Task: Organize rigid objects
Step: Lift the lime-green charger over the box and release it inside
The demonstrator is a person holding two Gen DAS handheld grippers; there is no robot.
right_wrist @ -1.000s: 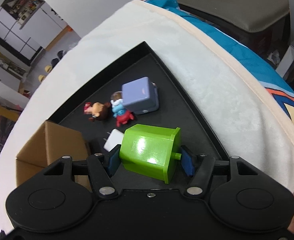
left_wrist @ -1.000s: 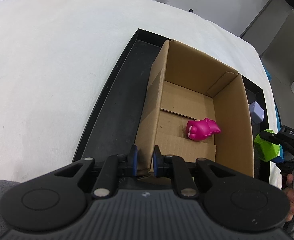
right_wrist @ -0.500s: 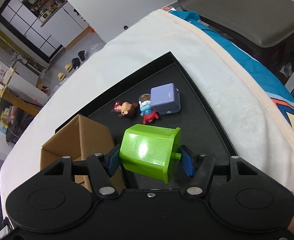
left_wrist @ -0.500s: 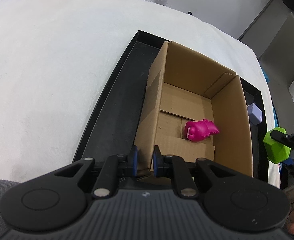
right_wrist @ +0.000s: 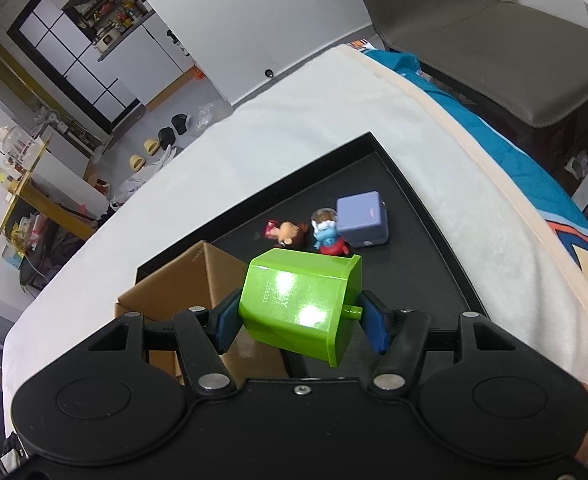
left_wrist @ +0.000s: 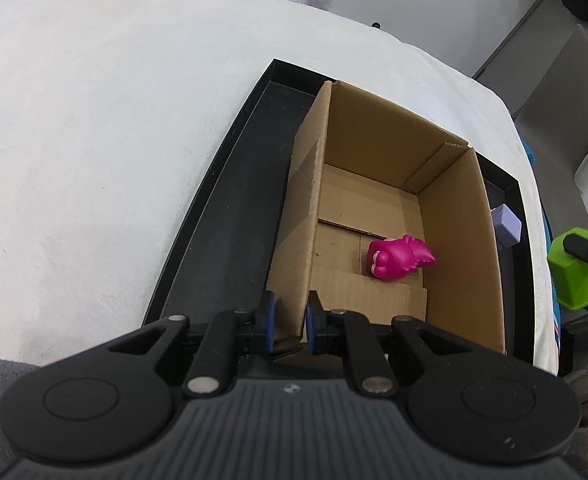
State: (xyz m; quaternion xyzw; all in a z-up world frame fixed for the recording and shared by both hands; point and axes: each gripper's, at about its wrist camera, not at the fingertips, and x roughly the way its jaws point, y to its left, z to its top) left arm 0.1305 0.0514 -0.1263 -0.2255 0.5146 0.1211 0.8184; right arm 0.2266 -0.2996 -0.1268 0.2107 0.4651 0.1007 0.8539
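Cardboard box (left_wrist: 445, 216) sits open-topped inside the black tray (left_wrist: 230, 216), which rests on the white cloth-covered table (left_wrist: 94, 140). Only item in the box: a magenta toy (left_wrist: 397, 256), lying on the floor flaps near the right wall. Left gripper (left_wrist: 288, 316) is clamped on the box's near-left wall corner, one blue pad on each side of the cardboard. Right gripper (right_wrist: 299, 320) is clenched on a green plastic container (right_wrist: 301, 304), held tilted in the air above the tray, just right of the box. Loose on the tray floor beyond it: lavender cube (right_wrist: 361, 220), blue-and-red figurine (right_wrist: 325, 236) touching the cube, brown-haired figurine (right_wrist: 288, 232) just beside that.
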